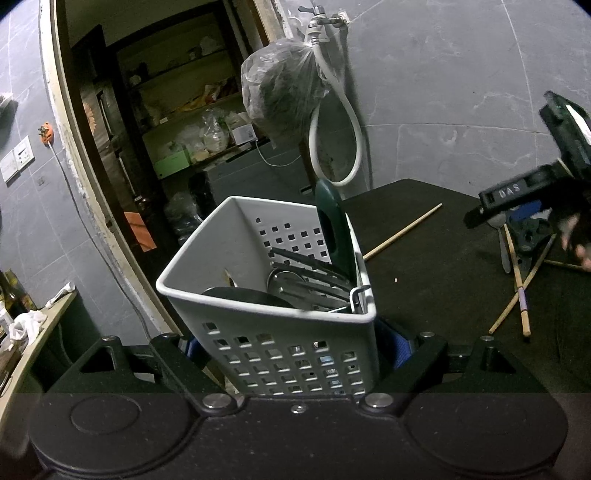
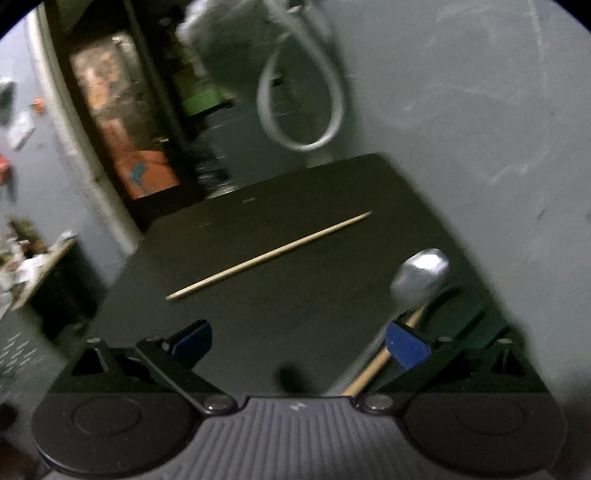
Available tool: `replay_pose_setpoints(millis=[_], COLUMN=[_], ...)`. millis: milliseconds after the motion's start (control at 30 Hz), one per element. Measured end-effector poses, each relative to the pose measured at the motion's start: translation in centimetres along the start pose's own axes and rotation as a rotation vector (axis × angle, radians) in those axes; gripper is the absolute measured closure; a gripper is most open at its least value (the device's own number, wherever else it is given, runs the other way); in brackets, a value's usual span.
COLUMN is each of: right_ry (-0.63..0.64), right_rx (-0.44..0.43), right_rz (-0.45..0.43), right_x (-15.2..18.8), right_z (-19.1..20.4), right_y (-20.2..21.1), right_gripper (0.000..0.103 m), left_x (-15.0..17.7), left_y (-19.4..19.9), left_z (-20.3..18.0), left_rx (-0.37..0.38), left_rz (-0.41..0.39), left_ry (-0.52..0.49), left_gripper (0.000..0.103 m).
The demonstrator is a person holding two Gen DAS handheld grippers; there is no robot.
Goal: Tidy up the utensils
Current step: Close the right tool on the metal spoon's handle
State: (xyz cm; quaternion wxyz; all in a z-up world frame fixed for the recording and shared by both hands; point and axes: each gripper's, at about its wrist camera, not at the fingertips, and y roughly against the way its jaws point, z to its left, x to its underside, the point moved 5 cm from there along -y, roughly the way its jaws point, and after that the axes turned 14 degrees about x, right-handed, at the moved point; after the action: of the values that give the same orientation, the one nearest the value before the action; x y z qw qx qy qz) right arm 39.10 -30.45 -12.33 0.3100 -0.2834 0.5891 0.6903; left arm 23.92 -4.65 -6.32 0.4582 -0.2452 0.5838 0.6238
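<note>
My left gripper [image 1: 295, 350] is shut on the lower wall of a white perforated basket [image 1: 221, 295], one blue pad on each side. Inside the basket stand a green-handled utensil [image 1: 332, 225], black tongs [image 1: 310, 269] and some metal pieces. In the right wrist view my right gripper [image 2: 299, 345] is open above the dark table [image 2: 295, 295], with nothing between its pads. A metal spoon [image 2: 421, 280] lies just beyond its right finger, crossing a wooden chopstick [image 2: 369, 369]. Another chopstick [image 2: 269, 254] lies alone mid-table. The left wrist view shows the right gripper [image 1: 524, 225] over the spoon [image 1: 502, 243] and several chopsticks [image 1: 521, 295].
A grey tiled wall [image 1: 443, 92] rises behind the table, with a tap [image 1: 321, 22], a white hose loop [image 1: 351, 129] and a hanging plastic bag [image 1: 280, 85]. A doorway [image 1: 147, 129] to a storeroom opens on the left. A low counter [image 1: 37, 321] sits at the far left.
</note>
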Motion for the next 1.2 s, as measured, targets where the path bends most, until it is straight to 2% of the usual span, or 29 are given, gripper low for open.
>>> replay_pose_setpoints(millis=[133, 233, 333, 533, 700, 800, 1200], right_ry=[0.025, 0.059, 0.116, 0.121, 0.043, 0.046, 0.104], right_rx=[0.133, 0.133, 0.170, 0.176, 0.122, 0.072, -0.163], right_rz=[0.022, 0.060, 0.054, 0.078, 0.072, 0.072, 0.129], right_x=[-1.8, -2.2, -2.4, -2.2, -1.9, -1.4, 1.6], right_z=[-2.0, -2.0, -1.2, -1.2, -1.4, -0.5, 6.7], right_y=[-3.0, -4.8, -5.5, -6.4, -5.9, -5.4, -2.0], right_gripper=[0.003, 0.003, 0.003, 0.002, 0.000, 0.000, 0.001], left_x=[0.0, 0.0, 0.0, -0.2, -0.2, -0.2, -0.2], left_y=[0.0, -0.1, -0.1, -0.2, -0.4, -0.4, -0.3], left_z=[0.0, 0.0, -0.1, -0.2, -0.2, -0.2, -0.2], left_rx=[0.000, -0.001, -0.002, -0.007, -0.011, -0.011, -0.010], left_rz=[0.002, 0.004, 0.007, 0.008, 0.008, 0.008, 0.008], left_ry=[-0.001, -0.001, 0.001, 0.005, 0.006, 0.004, 0.006], left_gripper=[0.014, 0.014, 0.014, 0.014, 0.013, 0.013, 0.013])
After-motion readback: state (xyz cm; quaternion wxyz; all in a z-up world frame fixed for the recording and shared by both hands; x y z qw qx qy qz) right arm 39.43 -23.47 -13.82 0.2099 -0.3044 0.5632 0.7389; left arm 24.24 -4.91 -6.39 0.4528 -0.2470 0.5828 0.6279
